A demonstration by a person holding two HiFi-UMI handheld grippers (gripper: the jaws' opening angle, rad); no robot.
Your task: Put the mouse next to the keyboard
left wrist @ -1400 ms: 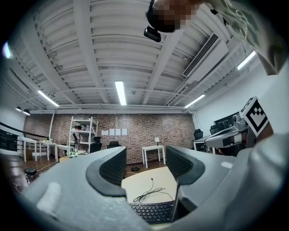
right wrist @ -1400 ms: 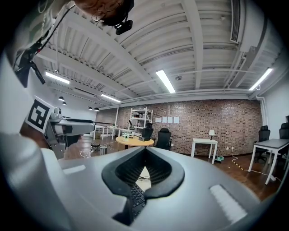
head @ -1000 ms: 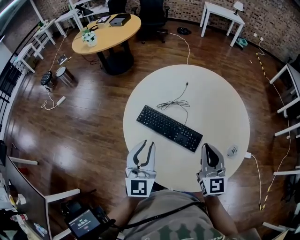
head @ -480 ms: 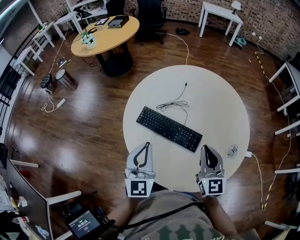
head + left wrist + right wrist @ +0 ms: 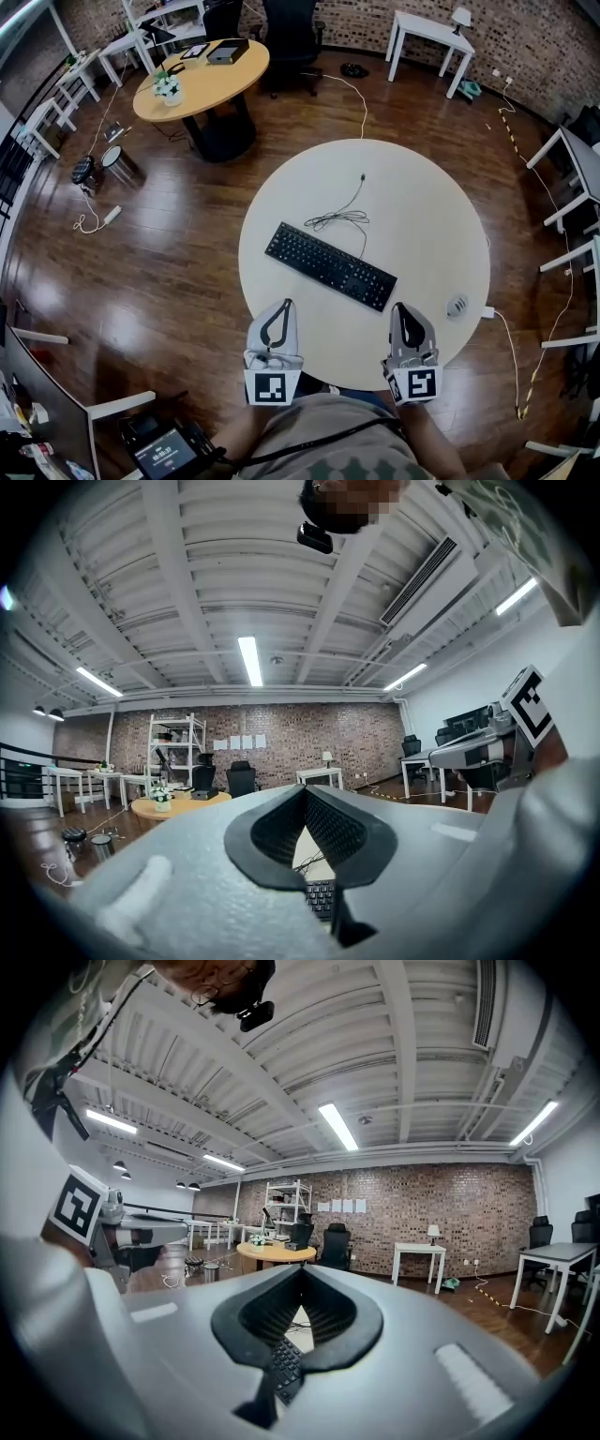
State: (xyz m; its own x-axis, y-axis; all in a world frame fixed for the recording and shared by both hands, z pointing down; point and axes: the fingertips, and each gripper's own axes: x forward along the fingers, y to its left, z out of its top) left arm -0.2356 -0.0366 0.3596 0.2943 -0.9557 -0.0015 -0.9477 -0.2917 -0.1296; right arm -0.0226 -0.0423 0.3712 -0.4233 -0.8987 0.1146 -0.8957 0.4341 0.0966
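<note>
Round cream table (image 5: 412, 197) on a dark wood floor (image 5: 169, 244) carries a black keyboard (image 5: 330, 266) and, beyond its right end by the rim, the mouse (image 5: 457, 306), while left gripper (image 5: 285, 304) and right gripper (image 5: 401, 308) sit at the near edge, jaws pressed together, empty.

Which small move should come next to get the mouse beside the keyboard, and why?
Probably swing the right gripper rightward to the mouse, opening its jaws: it is shut and empty, and the mouse sits apart from the keyboard, near the edge of the table.
</note>
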